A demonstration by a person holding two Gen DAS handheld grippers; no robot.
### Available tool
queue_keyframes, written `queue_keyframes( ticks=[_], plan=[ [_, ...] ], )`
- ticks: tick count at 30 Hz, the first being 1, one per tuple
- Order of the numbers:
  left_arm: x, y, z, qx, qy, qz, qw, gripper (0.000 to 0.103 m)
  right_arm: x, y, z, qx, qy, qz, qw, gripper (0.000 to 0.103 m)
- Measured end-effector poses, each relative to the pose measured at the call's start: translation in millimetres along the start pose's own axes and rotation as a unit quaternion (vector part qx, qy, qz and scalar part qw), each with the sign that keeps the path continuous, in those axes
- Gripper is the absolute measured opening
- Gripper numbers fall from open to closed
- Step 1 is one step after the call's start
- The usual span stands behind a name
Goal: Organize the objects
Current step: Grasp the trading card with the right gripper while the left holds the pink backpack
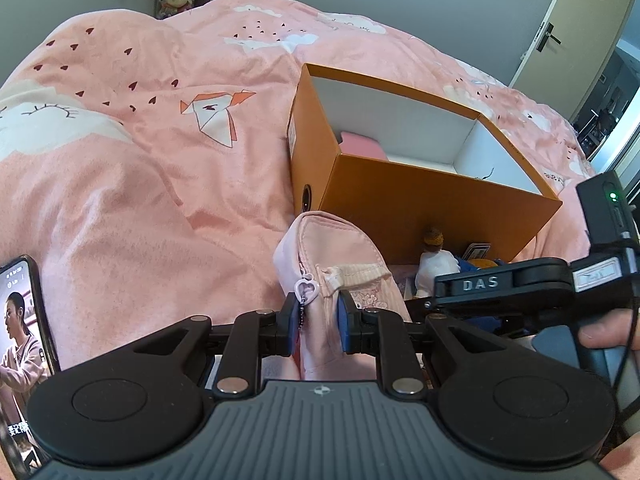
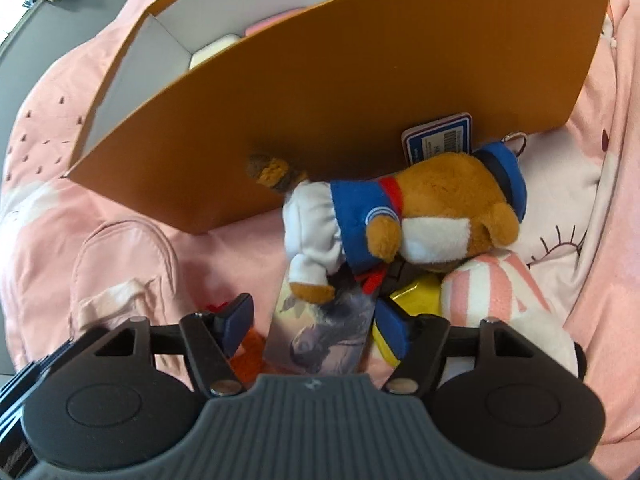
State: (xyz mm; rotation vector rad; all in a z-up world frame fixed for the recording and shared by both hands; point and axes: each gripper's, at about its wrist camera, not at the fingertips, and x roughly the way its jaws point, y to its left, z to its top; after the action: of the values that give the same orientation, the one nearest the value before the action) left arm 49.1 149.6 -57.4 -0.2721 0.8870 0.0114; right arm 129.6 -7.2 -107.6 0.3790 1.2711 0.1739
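In the left wrist view, low and centre in the frame, the left gripper has its jaws clamped on a small pink pouch, squeezing its near end just beside a heart-shaped zip pull. A phone with a lit screen stands at the lower left edge. Beyond the pouch, an open orange box sits on the pink bed cover, right of centre, with something pink lying inside at its left end. The right gripper's black body crosses the right edge.

In the right wrist view, the right gripper has its jaws well apart, nothing pressed between them; a glossy picture card lies on the bed between the blue pads. Just past it a plush bear in a blue sailor top lies against the box's orange wall, a paper tag at its head. A yellow thing and a pink-striped white soft toy lie at lower right; the pouch is at lower left
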Motion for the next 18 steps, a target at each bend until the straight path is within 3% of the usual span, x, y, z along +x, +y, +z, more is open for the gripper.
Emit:
queue_keyframes(
  ticks=[3,7,11,18],
  plan=[
    [3,1,0,-0.003,0.002,0.0,1.0,0.022,5,9,-2,-0.011,0.004,-0.007,1.0,0.079],
    [4,1,0,-0.003,0.002,-0.001,1.0,0.022,12,21,-7,-0.032,-0.001,-0.024,0.999,0.079],
    [5,-1,0,-0.003,0.002,0.001,1.0,0.022,15,25,-11,-0.047,-0.012,-0.04,0.998,0.062],
    [3,0,-1,0.0,0.001,0.004,1.0,0.022,2,23,-26,-0.079,0.014,0.01,0.997,0.06]
  ],
)
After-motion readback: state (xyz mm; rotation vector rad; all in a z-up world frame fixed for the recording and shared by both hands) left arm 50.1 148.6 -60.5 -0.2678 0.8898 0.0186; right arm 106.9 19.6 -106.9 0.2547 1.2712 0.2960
